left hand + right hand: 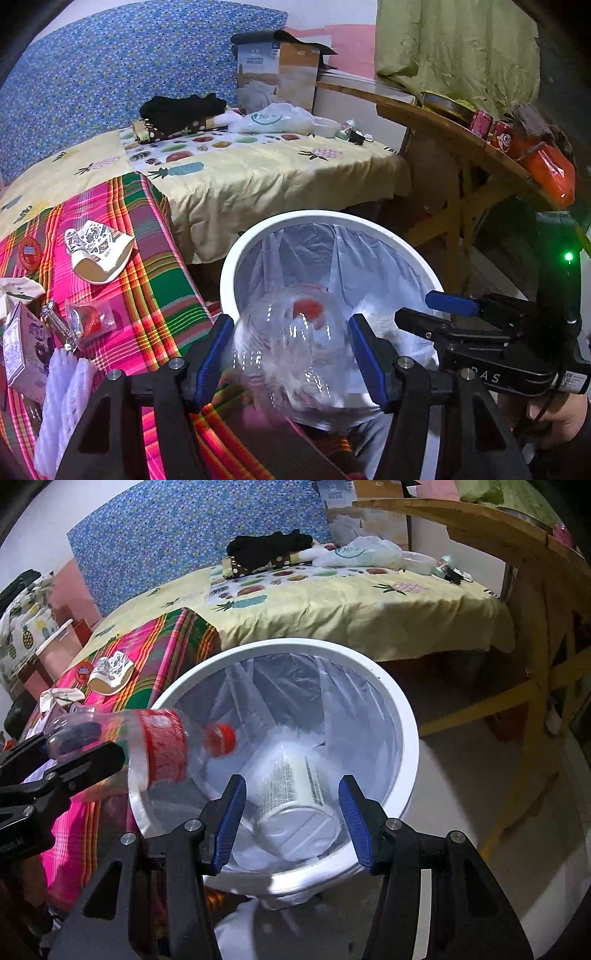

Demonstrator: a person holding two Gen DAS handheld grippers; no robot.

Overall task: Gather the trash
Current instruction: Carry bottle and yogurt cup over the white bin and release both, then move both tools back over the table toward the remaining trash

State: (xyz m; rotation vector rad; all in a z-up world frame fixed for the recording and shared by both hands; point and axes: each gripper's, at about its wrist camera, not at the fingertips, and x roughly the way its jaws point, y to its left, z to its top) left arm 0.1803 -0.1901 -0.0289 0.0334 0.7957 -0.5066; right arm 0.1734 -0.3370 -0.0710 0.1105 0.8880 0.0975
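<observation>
Over the lined white bin [404,716], the left gripper [291,354] clamps a clear red-capped bottle [159,746] while the right gripper [291,823] gapes empty above a white container [295,797]

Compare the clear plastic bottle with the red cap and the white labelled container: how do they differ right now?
The clear plastic bottle with red cap and red label is see-through; the white printed container is opaque. The bottle is held between the left tool pads, cap pointing into the white lined bin; the container already lies inside the bin on the liner, below the open right tool, with neither pad touching it. Both are plastic trash, lying tilted rather than upright.
</observation>
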